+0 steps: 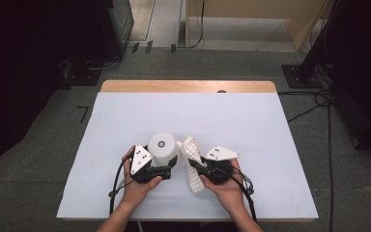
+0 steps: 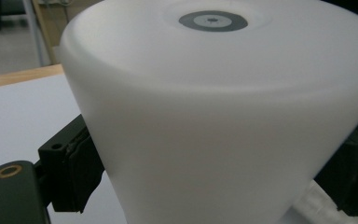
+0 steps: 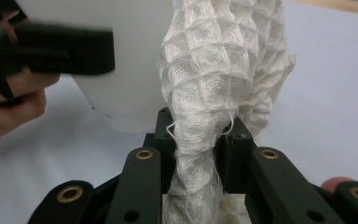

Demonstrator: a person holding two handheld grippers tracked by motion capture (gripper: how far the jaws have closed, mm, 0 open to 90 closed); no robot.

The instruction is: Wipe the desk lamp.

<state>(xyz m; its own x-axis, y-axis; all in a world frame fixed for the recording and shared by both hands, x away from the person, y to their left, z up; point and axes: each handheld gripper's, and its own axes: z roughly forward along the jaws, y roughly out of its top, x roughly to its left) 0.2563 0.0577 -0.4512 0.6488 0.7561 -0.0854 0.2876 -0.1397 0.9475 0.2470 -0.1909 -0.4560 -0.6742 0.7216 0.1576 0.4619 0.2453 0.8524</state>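
Note:
A white cup (image 1: 163,147) stands upside down, its base with a grey ring (image 2: 213,20) on top, held between the jaws of my left gripper (image 1: 166,169). One black pad (image 2: 77,168) presses its left side. A white waffle-weave cloth (image 1: 192,162) hangs bunched to the right of the cup, and my right gripper (image 1: 198,166) is shut on it. In the right gripper view the cloth (image 3: 221,79) rises from between the two jaws, right beside the cup (image 3: 126,70).
The white mat (image 1: 241,130) covers the wooden table (image 1: 188,86). Black cables (image 1: 319,101) run over the grey floor at the right. Dark equipment stands at the far left and right.

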